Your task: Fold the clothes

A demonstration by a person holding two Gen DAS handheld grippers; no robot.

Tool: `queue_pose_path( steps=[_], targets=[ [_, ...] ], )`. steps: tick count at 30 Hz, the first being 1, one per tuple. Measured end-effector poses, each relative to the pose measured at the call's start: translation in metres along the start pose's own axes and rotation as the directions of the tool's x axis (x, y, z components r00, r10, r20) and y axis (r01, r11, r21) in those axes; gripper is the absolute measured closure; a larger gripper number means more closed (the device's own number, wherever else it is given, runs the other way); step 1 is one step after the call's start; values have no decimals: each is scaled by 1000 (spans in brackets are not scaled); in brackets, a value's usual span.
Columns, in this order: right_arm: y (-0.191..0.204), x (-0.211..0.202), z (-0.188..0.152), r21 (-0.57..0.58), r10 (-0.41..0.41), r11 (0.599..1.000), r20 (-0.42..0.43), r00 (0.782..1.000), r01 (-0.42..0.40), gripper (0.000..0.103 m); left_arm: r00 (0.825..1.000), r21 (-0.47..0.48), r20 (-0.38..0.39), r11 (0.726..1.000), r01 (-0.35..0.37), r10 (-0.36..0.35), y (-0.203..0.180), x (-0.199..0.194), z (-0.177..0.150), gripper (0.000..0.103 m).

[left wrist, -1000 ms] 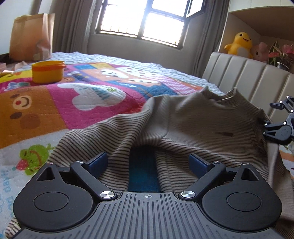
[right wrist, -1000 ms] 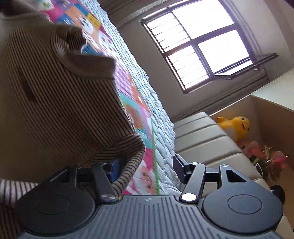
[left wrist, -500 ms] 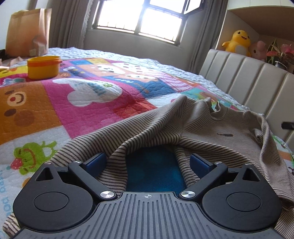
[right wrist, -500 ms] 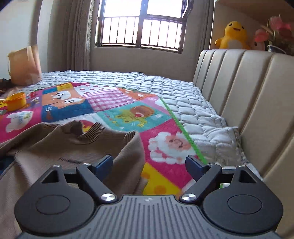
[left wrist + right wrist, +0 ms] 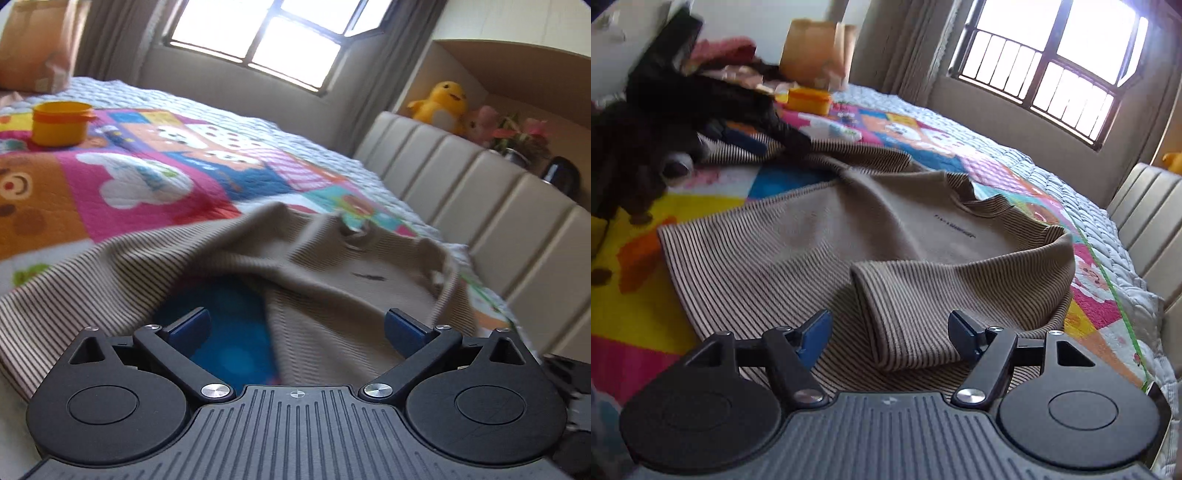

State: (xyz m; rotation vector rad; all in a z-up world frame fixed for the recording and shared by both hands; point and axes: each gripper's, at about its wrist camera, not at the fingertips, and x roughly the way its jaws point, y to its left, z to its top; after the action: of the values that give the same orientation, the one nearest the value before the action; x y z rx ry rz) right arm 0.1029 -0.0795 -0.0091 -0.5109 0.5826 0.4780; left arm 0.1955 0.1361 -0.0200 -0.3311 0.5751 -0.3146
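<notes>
A tan striped sweater (image 5: pixel 894 229) lies spread and rumpled on the colourful quilt (image 5: pixel 631 314). One sleeve is folded back over the body, its cuff (image 5: pixel 897 317) lying just in front of my right gripper (image 5: pixel 888 334), which is open and empty. In the left wrist view the sweater (image 5: pixel 332 273) lies ahead, with a blue quilt patch showing under a lifted fold. My left gripper (image 5: pixel 295 328) is open and empty just above the cloth. It also shows in the right wrist view as a dark blurred shape (image 5: pixel 713 107) at the far left.
A yellow tub (image 5: pixel 61 123) stands on the quilt at the far left, with a brown paper bag (image 5: pixel 816 53) behind it. A padded beige headboard (image 5: pixel 480 206) runs along the right. Plush toys (image 5: pixel 441 107) sit on the shelf above. The window (image 5: pixel 1060 62) is behind.
Both grippers have let go and pulled back. The sweater has dropped from the air onto the quilt. The right gripper has swung left and now looks across the sweater.
</notes>
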Motion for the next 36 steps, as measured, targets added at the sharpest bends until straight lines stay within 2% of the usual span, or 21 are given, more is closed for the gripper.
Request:
queue_pose_path(
  steps=[1,2,3,4,7,9,12,13,14,15,17,18,19,21,23,25,27,30,32,34,36],
  targets=[
    [1,5,-1,-15,-11,1000,-3,1000,11,52,999,21,-6,999,40,-40,-11,-5,-8,0],
    [-1,9,-1,-20,-18,1000,-6,1000,18,59,999,56,-13,997,50,-50,-19,-8,-14,0],
    [-8,9,1,-3,-21,1000,-8,1000,21,74,999,93,-21,995,43,-41,-26,-10,-18,0],
    [-17,7,4,21,-38,999,-5,999,38,84,999,130,-29,991,34,-31,-32,-12,-22,0],
    [-58,-4,12,102,-167,981,27,986,163,88,998,219,-52,975,35,-24,-47,-20,-30,0],
    [-100,-11,13,185,-298,939,23,954,288,97,997,260,-71,964,51,-33,-52,-25,-32,0],
    [-160,-19,8,312,-441,849,-25,897,426,97,995,308,-92,949,70,-43,-59,-33,-38,0],
    [-178,-19,3,344,-462,826,-42,886,447,96,994,318,-103,945,74,-43,-60,-35,-41,0],
    [-189,-21,-2,375,-464,812,-49,884,447,96,993,328,-114,942,79,-43,-61,-36,-44,0],
    [-198,-24,-7,407,-458,802,-51,888,437,96,992,339,-125,938,75,-34,-62,-37,-48,0],
    [-196,-36,-16,448,-394,818,-21,919,361,94,989,366,-149,928,69,-14,-64,-38,-57,0],
    [-187,-42,-19,429,-353,845,-2,936,319,86,987,381,-162,922,66,-4,-64,-39,-62,0],
    [-175,-49,-22,398,-317,872,12,948,286,72,985,396,-175,916,64,6,-65,-40,-67,0],
    [-141,-61,-31,291,-267,924,20,963,250,55,979,428,-200,901,68,21,-67,-42,-75,0],
    [-115,-75,-42,216,-205,956,16,979,197,49,977,462,-209,884,68,34,-70,-45,-83,0],
    [-98,-88,-54,205,-150,968,1,989,147,46,980,507,-183,862,27,77,-74,-48,-88,0],
    [-86,-97,-69,205,-138,968,-33,990,142,39,980,524,-150,851,-33,131,-73,-47,-89,0],
    [-74,-97,-91,219,-123,966,-92,988,141,37,974,454,-120,883,-117,191,-62,-42,-79,0],
    [-67,-92,-101,246,-121,959,-99,988,142,37,967,389,-100,904,-179,235,-53,-40,-68,0],
    [-66,-82,-99,286,-126,948,-69,990,140,37,963,344,-85,915,-211,254,-48,-39,-58,0],
    [-65,-78,-91,289,-175,941,-37,984,178,41,963,319,-71,921,-225,260,-45,-38,-49,0]
  ],
)
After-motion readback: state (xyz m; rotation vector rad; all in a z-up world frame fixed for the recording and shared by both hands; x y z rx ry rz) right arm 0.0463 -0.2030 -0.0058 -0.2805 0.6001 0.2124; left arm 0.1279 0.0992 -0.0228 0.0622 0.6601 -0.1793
